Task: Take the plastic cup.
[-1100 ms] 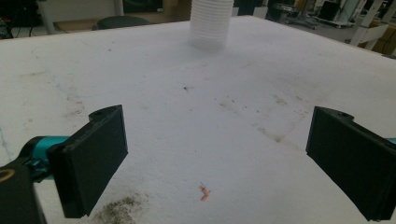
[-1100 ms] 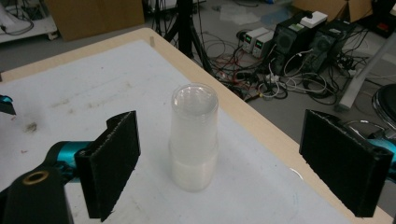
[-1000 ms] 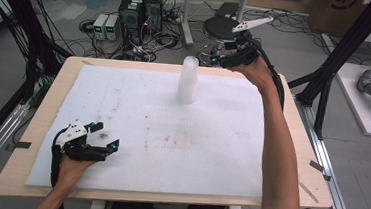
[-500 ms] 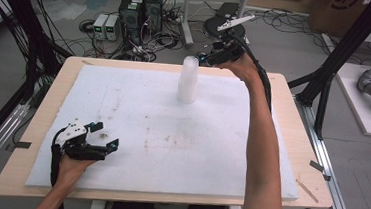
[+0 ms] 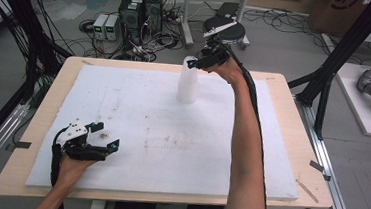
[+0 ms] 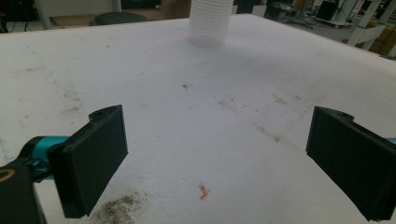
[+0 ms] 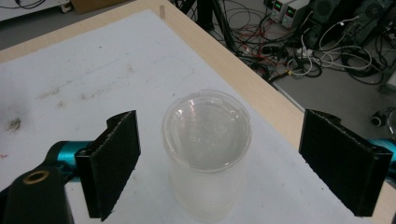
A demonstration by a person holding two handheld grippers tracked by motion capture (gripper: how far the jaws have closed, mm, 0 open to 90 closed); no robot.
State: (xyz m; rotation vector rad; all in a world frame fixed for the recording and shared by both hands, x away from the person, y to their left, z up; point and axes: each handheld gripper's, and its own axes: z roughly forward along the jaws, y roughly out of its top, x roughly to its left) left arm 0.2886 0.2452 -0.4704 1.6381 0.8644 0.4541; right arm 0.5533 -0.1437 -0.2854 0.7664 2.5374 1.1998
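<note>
The stack of clear cups (image 5: 188, 82) stands upright at the far middle of the white surface (image 5: 161, 132). The right tool (image 7: 219, 163) hovers over the stack's top, jaws spread wide and grasping nothing. The left tool (image 5: 101, 139) rests released, well away from the stack (near corner). Descending off-centre, one jaw could clip the rim and topple the tall, light stack.

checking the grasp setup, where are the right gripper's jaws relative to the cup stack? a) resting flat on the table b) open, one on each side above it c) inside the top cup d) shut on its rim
b: in the right gripper view the right gripper has its jaws wide apart, flanking the top of the cup stack without touching it.
</note>
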